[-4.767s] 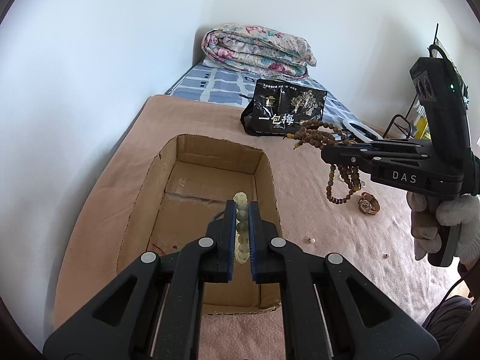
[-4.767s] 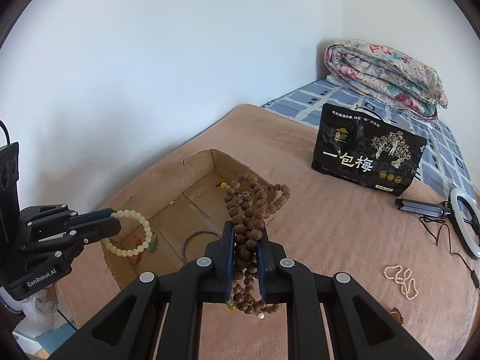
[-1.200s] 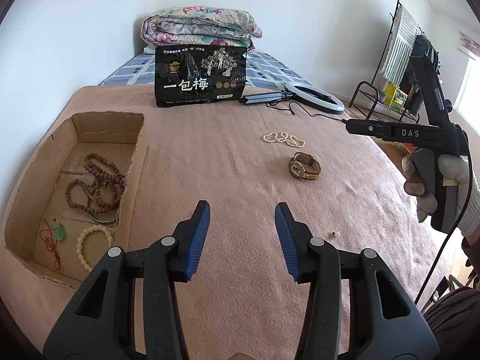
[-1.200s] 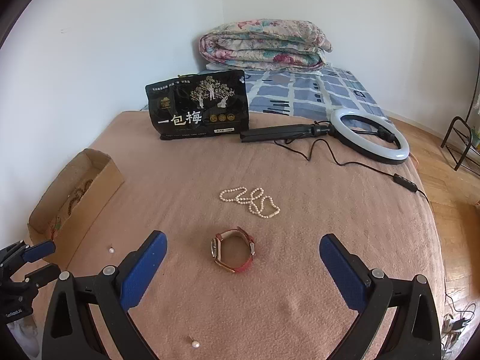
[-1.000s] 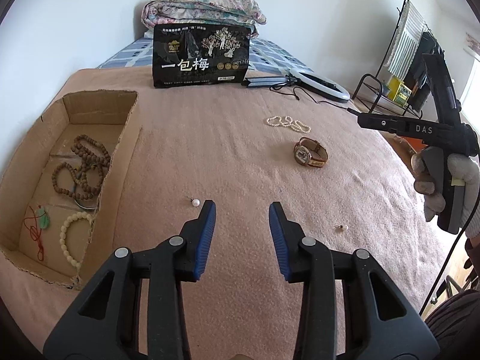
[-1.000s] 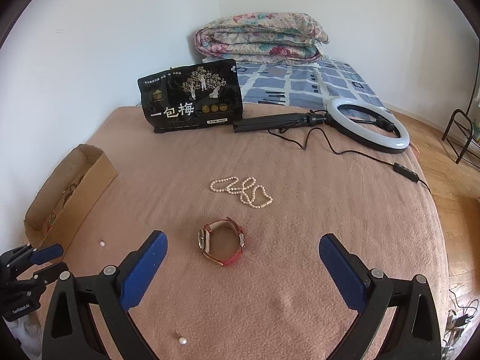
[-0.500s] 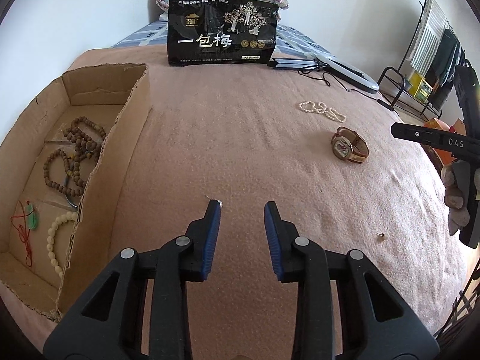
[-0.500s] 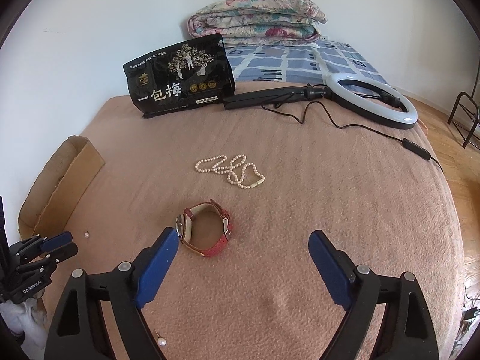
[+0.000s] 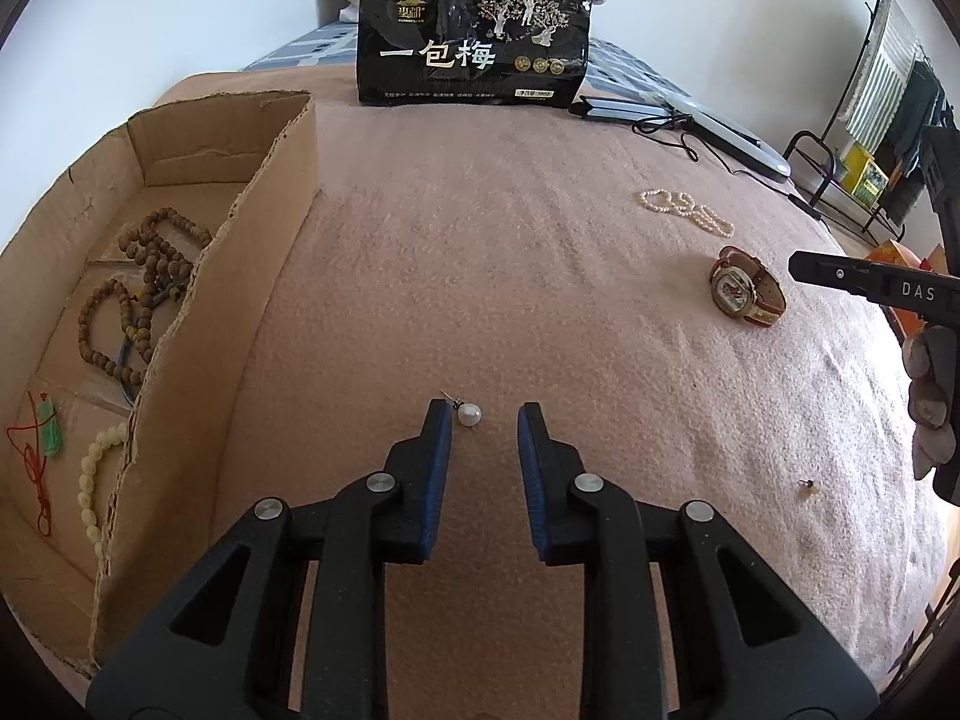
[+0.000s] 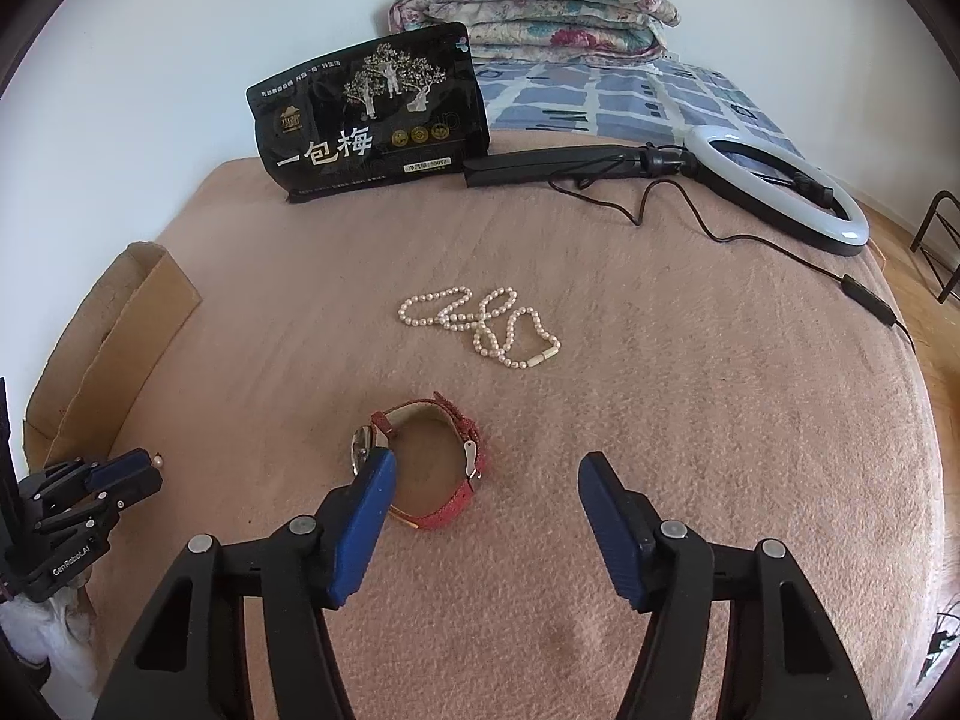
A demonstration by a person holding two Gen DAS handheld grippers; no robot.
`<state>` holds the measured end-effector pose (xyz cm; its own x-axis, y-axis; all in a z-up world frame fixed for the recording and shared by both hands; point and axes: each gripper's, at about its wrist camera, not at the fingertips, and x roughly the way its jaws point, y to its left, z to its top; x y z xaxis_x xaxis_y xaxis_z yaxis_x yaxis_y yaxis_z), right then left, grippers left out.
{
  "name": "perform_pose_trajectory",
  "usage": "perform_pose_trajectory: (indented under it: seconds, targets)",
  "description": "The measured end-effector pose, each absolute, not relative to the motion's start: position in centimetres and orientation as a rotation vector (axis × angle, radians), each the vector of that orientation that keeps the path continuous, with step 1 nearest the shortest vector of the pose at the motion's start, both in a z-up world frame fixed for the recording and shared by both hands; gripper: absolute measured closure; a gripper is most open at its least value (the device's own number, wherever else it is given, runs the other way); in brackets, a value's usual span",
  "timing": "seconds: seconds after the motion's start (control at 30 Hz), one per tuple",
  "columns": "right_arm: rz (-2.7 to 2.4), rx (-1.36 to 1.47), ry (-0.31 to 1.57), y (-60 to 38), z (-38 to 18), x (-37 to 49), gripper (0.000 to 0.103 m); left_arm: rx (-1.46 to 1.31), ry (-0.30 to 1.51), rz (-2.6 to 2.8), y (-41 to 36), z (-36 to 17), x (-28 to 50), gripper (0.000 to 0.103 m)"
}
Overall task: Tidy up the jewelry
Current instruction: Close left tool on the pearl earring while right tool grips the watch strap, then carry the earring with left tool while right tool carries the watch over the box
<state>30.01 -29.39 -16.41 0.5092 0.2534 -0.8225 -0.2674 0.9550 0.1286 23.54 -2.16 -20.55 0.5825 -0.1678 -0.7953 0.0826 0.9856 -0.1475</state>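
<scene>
Jewelry box (image 9: 282, 138), wooden bead strands (image 9: 135, 294), cream bracelet (image 9: 90, 474), jade pendant (image 9: 51, 435) inside

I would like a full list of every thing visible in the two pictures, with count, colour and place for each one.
box: 1, brown cardboard, left on blanket
wood beads: several strands, brown, in box
white bracelet: 1, cream, in box
pendant: 1, green on red cord, in box
pearl earring: 1, white, between left jaws
stud: 1, small, dark, right on blanket
watch: 1, red strap, between right jaws
pearl necklace: 1, white, beyond watch
bag: 1, black, back
ring light: 1, white, black stand, back right
quilt: 1, floral, folded, behind
blanket: 1, pink-brown, under everything
left gripper: 1, black, blue pads, open
right gripper: 1, same, open
</scene>
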Motion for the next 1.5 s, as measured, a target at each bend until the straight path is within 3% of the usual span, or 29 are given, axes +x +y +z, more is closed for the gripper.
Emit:
perform_pose_trajectory:
  seconds: [0.47, 0.67, 1.0, 1.5]
  targets:
    - [0.324, -0.016, 1.031, -28.4, -18.1, 31.4, 0.049, -0.093, 0.934, -0.137, -2.0, -21.5, 24.1, 0.089]
    - [0.324, -0.007, 1.066, -28.1, -19.3, 31.9, 0.061, -0.093, 0.93, -0.141, -2.0, -21.5, 24.1, 0.094]
    - [0.316, 0.039, 1.07, -28.5, -19.4, 31.7, 0.094, -0.095, 0.926, -0.152, -1.9, -21.3, 24.0, 0.097]
    - [0.312, 0.037, 1.03, -28.5, -17.5, 30.2, 0.095, -0.113, 0.897, -0.176, -2.1, -19.6, 22.8, 0.097]
